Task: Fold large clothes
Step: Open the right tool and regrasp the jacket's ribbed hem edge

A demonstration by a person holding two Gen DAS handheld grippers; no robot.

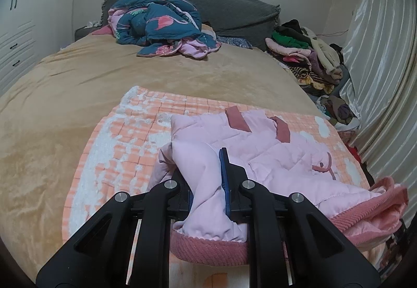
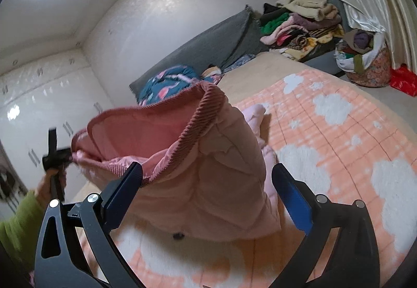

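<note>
A pink quilted jacket (image 1: 260,147) with a darker ribbed hem lies on an orange-and-white checked blanket (image 1: 122,147) on the bed. My left gripper (image 1: 206,170) is shut on a bunch of the jacket's fabric near the ribbed hem (image 1: 208,249). It also shows at the left of the right wrist view (image 2: 56,152), holding the hem's far end. In the right wrist view the jacket (image 2: 208,183) hangs lifted between the wide-open fingers of my right gripper (image 2: 208,178); its left finger (image 2: 125,191) touches the hem edge.
The bed has a tan cover (image 1: 78,84). A blue flamingo quilt (image 1: 161,24) lies bunched by the grey headboard (image 1: 221,6). A pile of clothes (image 1: 307,56) and a full bag (image 2: 365,61) sit beside the curtain (image 1: 385,66). White wardrobes (image 1: 23,27) stand on the left.
</note>
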